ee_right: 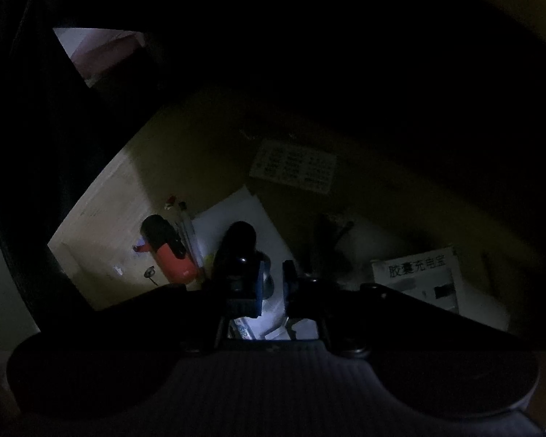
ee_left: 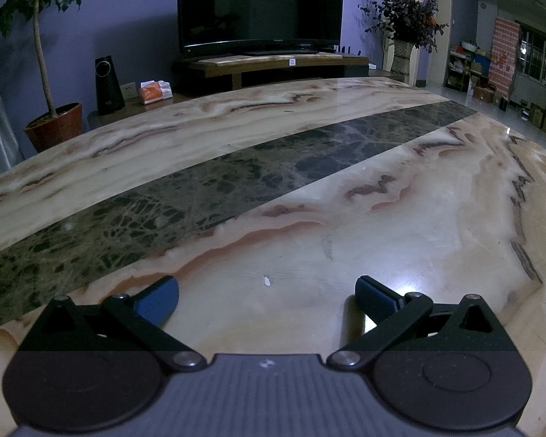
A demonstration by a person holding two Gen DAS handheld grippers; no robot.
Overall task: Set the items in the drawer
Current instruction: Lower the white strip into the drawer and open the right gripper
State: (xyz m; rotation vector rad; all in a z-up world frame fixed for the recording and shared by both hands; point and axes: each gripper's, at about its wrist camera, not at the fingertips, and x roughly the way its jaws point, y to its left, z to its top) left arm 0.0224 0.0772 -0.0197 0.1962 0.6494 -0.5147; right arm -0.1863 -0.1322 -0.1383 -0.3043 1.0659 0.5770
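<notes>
the left gripper (ee_left: pixel 267 296) hangs low over the marble counter (ee_left: pixel 345 225), its blue-padded fingers (ee_left: pixel 160 300) spread wide with nothing between them. a small white fleck (ee_left: pixel 267 281) lies on the pale stone just ahead of it. farther on, a dark green marble band (ee_left: pixel 236 167) crosses the counter on a slant. past the far edge stand a black speaker (ee_left: pixel 108 85) and an orange tissue pack (ee_left: pixel 155 91), a potted tree (ee_left: pixel 51 120) to the left, a large dark television (ee_left: pixel 260 5) on a low wooden stand (ee_left: pixel 273 63), and a vase of dark foliage (ee_left: pixel 402 54) to the right.

the right gripper (ee_right: pixel 273 278) points steeply down into the open drawer (ee_right: pixel 102 200), which is very dim. its fingers (ee_right: pixel 260 284) stand a little apart, with a narrow gap; a dark rounded item (ee_right: pixel 236 245) sits just at the left finger, but it is too dark to tell whether the pads press on anything, so i cannot tell if they grip. beneath the fingers lie white papers (ee_right: pixel 244 215). left of them rests a red and black cylindrical item (ee_right: pixel 169 251) on the drawer's light wood floor, beside a slim pen-like stick (ee_right: pixel 187 225). to the right sits a white box with printed chinese characters (ee_right: pixel 415 276). farther back, a pale printed label (ee_right: pixel 293 165) is stuck to the drawer's inner wall.
</notes>
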